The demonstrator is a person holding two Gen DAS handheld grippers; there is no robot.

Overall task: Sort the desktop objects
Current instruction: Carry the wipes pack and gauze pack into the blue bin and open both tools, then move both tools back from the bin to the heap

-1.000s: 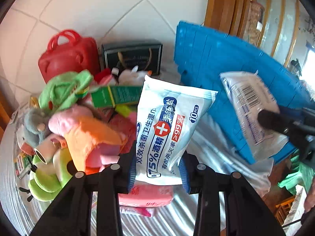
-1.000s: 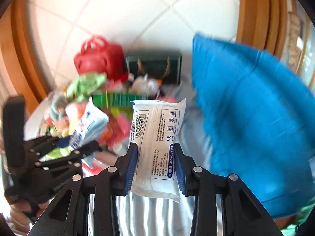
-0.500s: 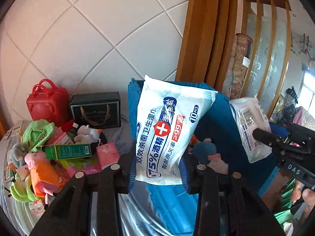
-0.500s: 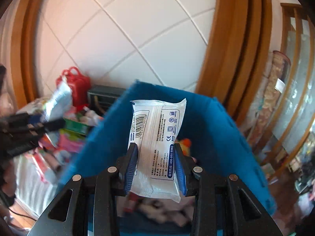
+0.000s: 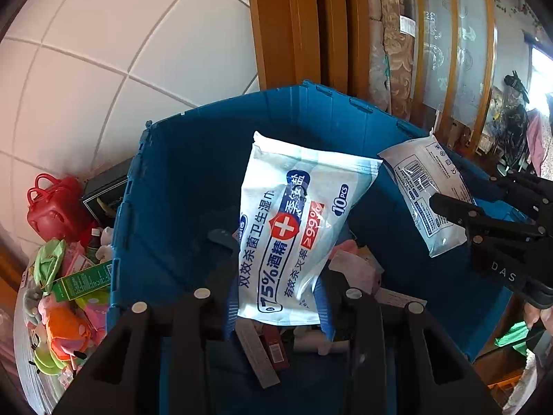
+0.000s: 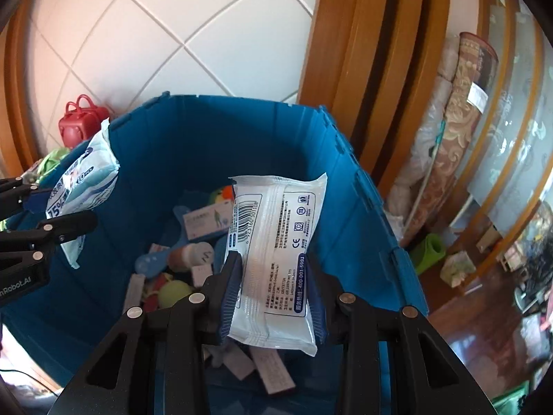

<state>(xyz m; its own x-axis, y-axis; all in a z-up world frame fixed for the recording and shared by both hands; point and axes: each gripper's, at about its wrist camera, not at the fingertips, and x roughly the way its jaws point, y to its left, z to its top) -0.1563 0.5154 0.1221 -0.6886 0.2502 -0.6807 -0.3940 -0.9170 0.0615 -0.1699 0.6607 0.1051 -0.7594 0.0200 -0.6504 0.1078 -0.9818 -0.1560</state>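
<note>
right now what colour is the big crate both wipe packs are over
Blue, a solid deep blue crate; the right wrist view shows it best.

left gripper (image 5: pixel 278 306): angled downward, blue-padded jaws clamped on a white wet-wipe pack (image 5: pixel 293 228)
right gripper (image 6: pixel 273 297): angled downward beside it, jaws clamped on a white barcoded wipe pack (image 6: pixel 276 252)

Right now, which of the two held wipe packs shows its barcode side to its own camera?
The pack in the right tongs: barcode side; the left pack shows its front.
</note>
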